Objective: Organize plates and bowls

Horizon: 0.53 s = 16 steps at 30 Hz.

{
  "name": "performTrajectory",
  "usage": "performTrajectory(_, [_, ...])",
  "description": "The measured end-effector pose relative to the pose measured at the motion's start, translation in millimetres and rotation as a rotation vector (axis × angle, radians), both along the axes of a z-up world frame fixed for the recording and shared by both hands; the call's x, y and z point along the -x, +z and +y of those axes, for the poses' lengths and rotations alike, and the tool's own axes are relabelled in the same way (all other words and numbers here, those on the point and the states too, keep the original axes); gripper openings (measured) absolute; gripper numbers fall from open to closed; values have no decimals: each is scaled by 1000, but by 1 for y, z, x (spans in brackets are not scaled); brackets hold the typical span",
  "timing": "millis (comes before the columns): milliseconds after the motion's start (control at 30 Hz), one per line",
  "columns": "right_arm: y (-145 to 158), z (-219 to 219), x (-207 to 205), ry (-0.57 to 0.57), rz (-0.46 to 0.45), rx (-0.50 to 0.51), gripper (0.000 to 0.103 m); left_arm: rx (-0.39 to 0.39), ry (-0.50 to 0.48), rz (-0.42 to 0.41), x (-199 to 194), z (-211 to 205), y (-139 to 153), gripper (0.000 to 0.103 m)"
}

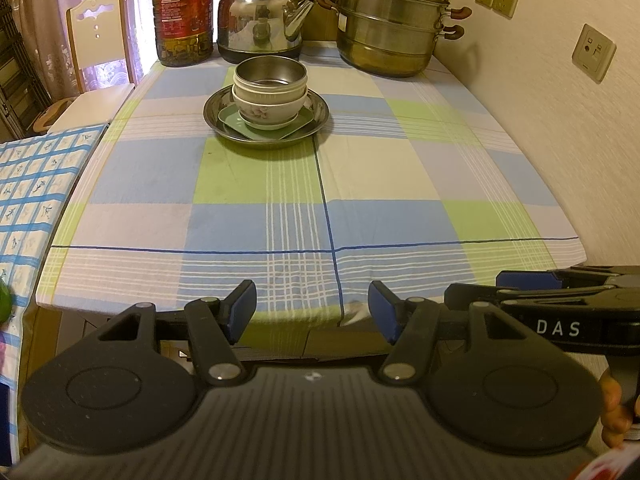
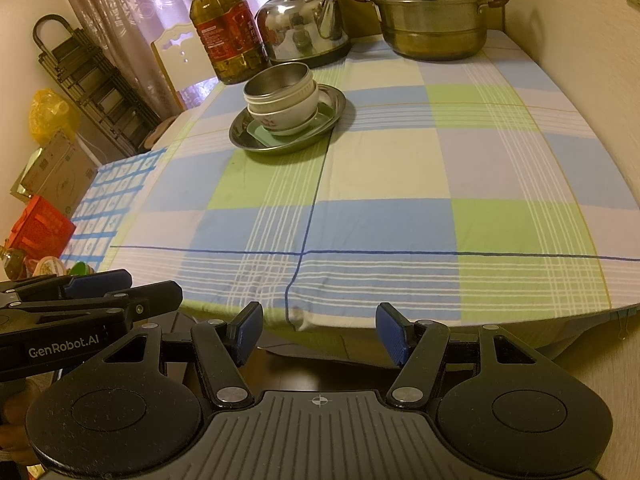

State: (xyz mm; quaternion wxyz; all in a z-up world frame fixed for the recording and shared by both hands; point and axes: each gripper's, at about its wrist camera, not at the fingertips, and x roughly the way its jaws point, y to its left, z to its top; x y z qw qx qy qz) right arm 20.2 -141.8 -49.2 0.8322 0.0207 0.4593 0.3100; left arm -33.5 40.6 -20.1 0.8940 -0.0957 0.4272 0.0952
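Bowls (image 1: pixel 270 92) upright, stacked on plate (image 1: pixel 224 120)

Shiny metal bowl (image 1: pixel 270 75) & plate (image 1: pixel 265 112), glazed ceramic bowl (image 1: pixel 269 110), matt cloth (image 1: pixel 360 184).

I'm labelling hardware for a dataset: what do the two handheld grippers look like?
Both match: the left gripper and right gripper have black plastic bodies with a ribbed centre, two round discs, silver pivot pins, linked black arms and blue textured pads. White lettering marks their sides: "DAS" on the right one, "GenRobot.AI" on the left. No cables or sleeves show.
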Motion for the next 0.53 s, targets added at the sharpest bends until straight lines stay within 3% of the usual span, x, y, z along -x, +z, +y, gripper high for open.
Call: performTrajectory(533, [-1, -2, -2, 3, 3, 0, 63, 0, -3, 3, -6, -5, -1, 60])
